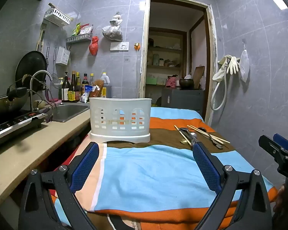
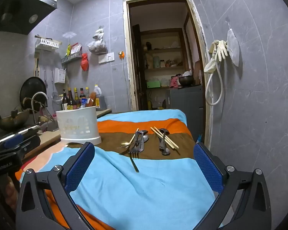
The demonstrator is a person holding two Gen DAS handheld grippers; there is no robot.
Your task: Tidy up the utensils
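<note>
Left gripper: the black two-finger gripper with blue textured pads (image 1: 146, 149) hovered over the light-blue part of the cloth, fingers spread wide apart and holding nothing; it pointed toward the white holder.
Right gripper: the matching black gripper with blue pads (image 2: 144, 151) also had its fingers spread wide with nothing between them, above the light-blue stripe and facing the utensils.
Surface: a striped towel-like cloth in light blue, orange and brown (image 2: 144, 187) covered the table.
Holder: a white plastic utensil caddy with arched cut-outs and a wider base (image 1: 120, 119) stood upright on the far left of the cloth, at the edge of the brown stripe, next to the beige countertop (image 1: 28, 149).
Utensils, left group: a dark-headed fork with a gold handle (image 2: 133, 158) lay with its handle stretching onto the light blue; beside it lay silver spoons (image 2: 143, 138), a small gold spoon (image 2: 124, 144) and one pale wooden chopstick (image 2: 133, 136), overlapping on the brown stripe.
Utensils, right group: a pair of pale wooden chopsticks (image 2: 164, 137) lay slanted across dark metal spoons (image 2: 163, 140), just right of the first group.
Spacing: both groups lay well apart from the caddy, to its right.
Background: a steel sink with a curved tap (image 1: 67, 112) sat beyond the countertop.
</note>
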